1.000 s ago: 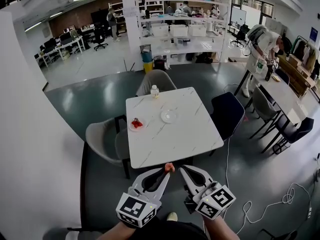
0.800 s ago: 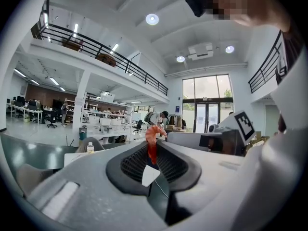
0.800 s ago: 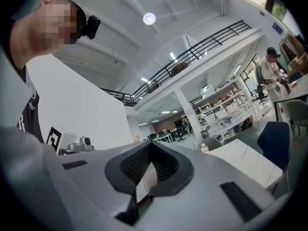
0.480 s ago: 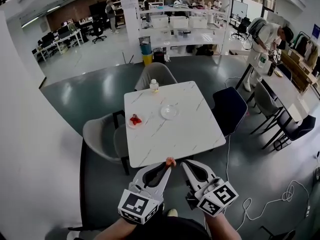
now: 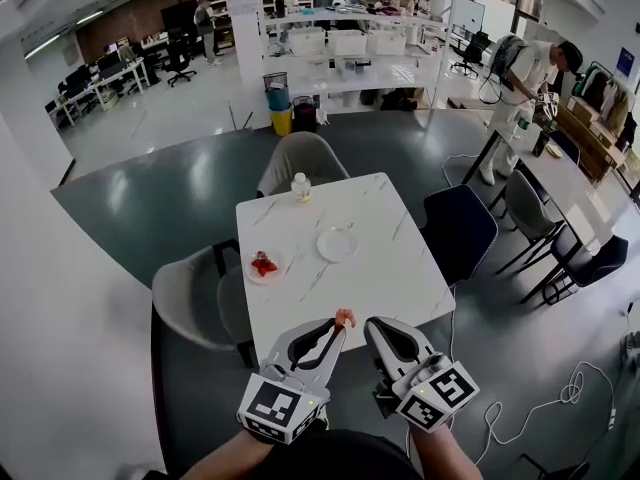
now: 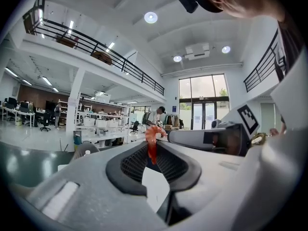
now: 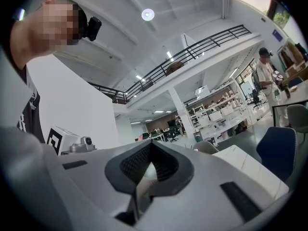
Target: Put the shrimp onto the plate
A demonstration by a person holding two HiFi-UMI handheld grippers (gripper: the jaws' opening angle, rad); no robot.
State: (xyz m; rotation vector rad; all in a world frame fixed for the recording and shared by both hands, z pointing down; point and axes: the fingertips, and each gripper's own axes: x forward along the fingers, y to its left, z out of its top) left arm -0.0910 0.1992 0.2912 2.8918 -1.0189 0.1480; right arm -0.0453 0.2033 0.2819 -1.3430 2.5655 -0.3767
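One shrimp (image 5: 344,317) gripped by left tongs (image 5: 339,329) | right tongs (image 5: 369,327) clenched | near table (image 5: 385,268) edge

You're standing in a big open-plan office/lab w/ a workshop feel. Desks (image 5: 95,86) & a swivel chair (image 5: 178,63) are sitting far left. Shelving (image 5: 345,18) is holding storage bins (image 5: 348,44). A mezzanine railing (image 6: 91,44) is running overhead, w/ tall glass doors (image 6: 202,102) at the end. A person (image 5: 520,78) is working at a cluttered bench (image 5: 590,133), right. Cables (image 5: 575,393) are trailing over polished grey floor (image 5: 150,198).
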